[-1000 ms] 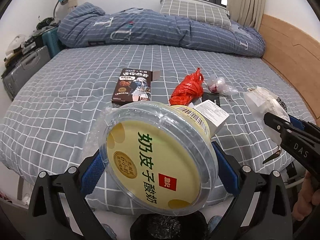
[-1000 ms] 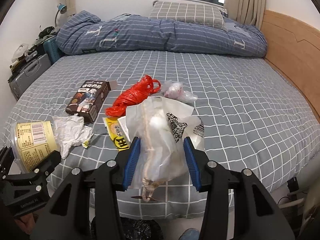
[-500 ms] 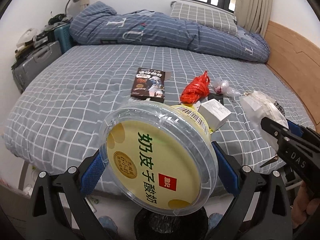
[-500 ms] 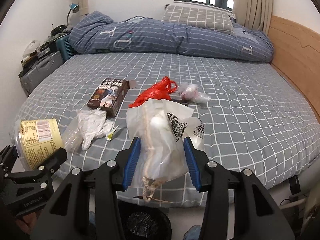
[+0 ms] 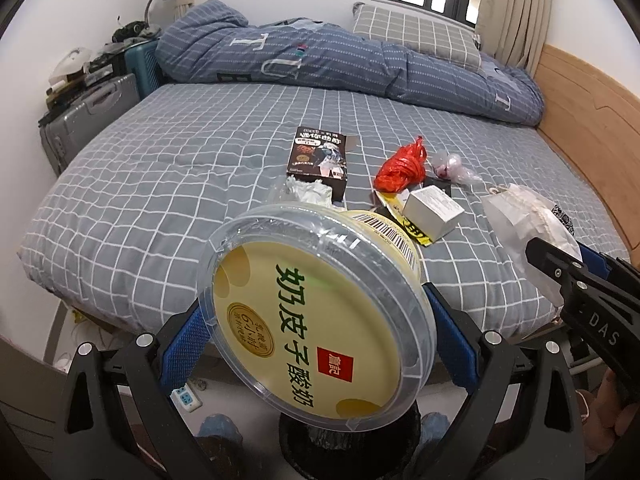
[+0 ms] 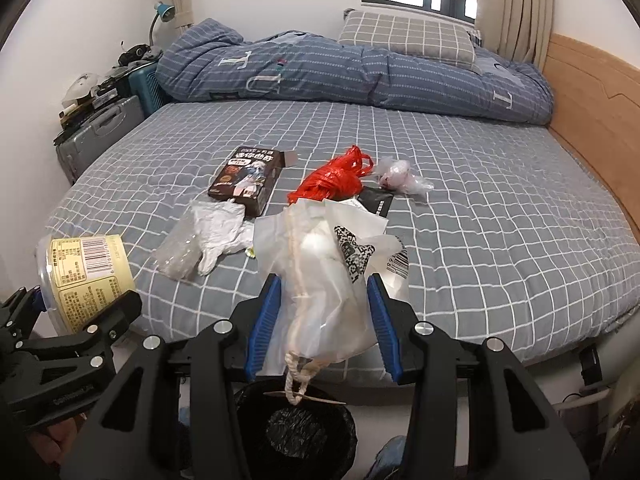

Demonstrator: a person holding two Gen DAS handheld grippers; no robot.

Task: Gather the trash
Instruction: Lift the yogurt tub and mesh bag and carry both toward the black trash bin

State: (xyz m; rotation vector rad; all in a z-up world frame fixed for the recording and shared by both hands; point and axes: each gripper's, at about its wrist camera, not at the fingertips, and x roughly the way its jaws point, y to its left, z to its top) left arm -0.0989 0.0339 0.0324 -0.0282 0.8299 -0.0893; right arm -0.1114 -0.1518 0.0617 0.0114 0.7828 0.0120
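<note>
Grey checked bedding [image 5: 200, 168] fills the middle of my left wrist view, with a rolled blue duvet [image 5: 340, 64] and a checked pillow [image 5: 416, 36] along the top and a grey suitcase [image 5: 88, 116] at the left edge. My left gripper [image 5: 316, 332] is clamped on a yellow yogurt tub [image 5: 320, 320], lid tilted toward the lens, its blue pads [image 5: 184, 340] pressed against both sides. Directly below the tub, at the bottom centre, sits a black-lined trash bin [image 5: 348, 440]. Beyond the tub on the bed lie a dark snack box [image 5: 318, 158], a crumpled white wrapper [image 5: 308, 192], a red plastic bag [image 5: 400, 166], a small white box [image 5: 434, 210] and a clear knotted bag [image 5: 454, 166]. At the right edge my right gripper [image 5: 560, 268] comes in, carrying a whitish plastic bag [image 5: 524, 220].

Same bed [image 6: 480, 208] seen from my right wrist, wooden headboard [image 6: 592, 96] on the right. My right gripper [image 6: 324, 320] is closed on the whitish plastic bag [image 6: 328, 272], which bulges upward between the blue pads [image 6: 264, 320] and trails a cord [image 6: 298, 376] downward. The trash bin [image 6: 308, 436] lies just under that cord at the bottom centre. In the lower left, my left gripper [image 6: 84, 304] holds the yogurt tub [image 6: 86, 272] on its side, barcode up. On the bedding in mid-frame are the snack box [image 6: 248, 180], the white wrapper [image 6: 216, 232], the red bag [image 6: 336, 180] and the clear knotted bag [image 6: 400, 178].
</note>
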